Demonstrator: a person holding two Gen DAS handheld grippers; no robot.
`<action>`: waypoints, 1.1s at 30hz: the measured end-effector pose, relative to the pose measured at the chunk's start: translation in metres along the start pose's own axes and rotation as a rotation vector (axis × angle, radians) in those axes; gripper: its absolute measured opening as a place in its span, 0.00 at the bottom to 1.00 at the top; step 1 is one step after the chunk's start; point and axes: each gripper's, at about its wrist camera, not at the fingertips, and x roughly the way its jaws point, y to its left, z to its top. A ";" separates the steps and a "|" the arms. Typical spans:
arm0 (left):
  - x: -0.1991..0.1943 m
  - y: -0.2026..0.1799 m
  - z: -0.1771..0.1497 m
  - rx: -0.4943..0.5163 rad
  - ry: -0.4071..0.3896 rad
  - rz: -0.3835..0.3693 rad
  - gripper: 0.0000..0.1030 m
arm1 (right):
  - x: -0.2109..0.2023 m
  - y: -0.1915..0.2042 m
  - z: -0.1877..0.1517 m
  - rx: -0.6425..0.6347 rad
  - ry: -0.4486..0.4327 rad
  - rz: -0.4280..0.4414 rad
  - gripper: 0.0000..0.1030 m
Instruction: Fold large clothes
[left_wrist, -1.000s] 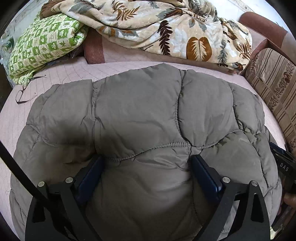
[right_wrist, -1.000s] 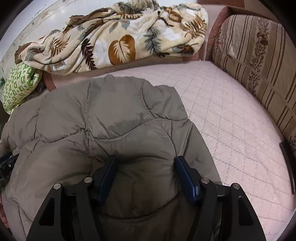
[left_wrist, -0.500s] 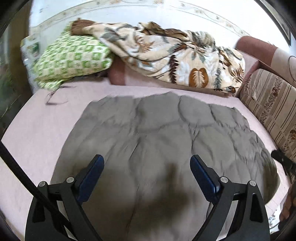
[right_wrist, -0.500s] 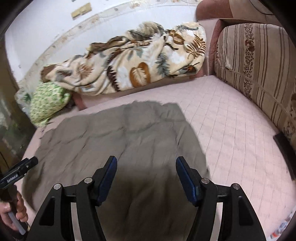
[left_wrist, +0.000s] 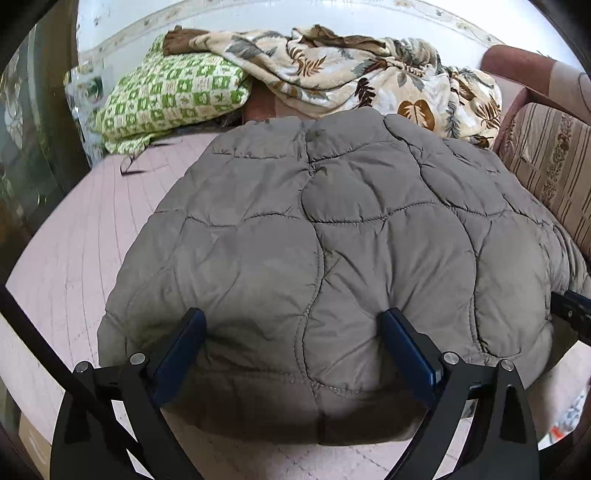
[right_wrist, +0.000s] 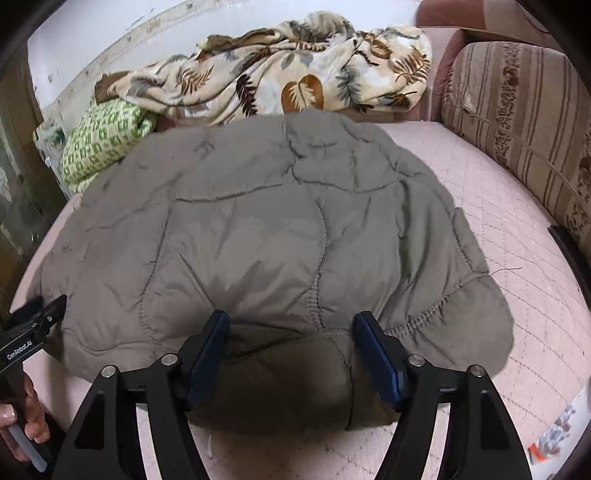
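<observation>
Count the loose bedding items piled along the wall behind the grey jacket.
2. A leaf-print blanket lies bunched along the wall, and a green checked quilt sits at its left end, partly tucked under it. The grey jacket could hide more.

Both wrist views look steeply down, close over the same quilted jacket.

Pink quilted bed under grey padded jacket, leaf-print blanket.

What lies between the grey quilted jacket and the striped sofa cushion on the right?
Only bare pink quilted bedcover separates the grey quilted jacket from the striped sofa cushion; the right wrist view shows this clearly.
</observation>
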 end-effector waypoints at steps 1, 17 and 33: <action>0.000 -0.001 -0.002 0.003 -0.010 0.003 0.94 | 0.003 0.000 0.000 -0.003 0.004 -0.003 0.75; 0.002 -0.001 -0.005 0.013 -0.025 0.019 0.94 | 0.006 0.005 -0.009 -0.033 -0.037 -0.018 0.79; 0.001 -0.001 -0.004 0.014 -0.030 0.021 0.94 | -0.036 -0.024 -0.017 0.107 -0.150 -0.110 0.78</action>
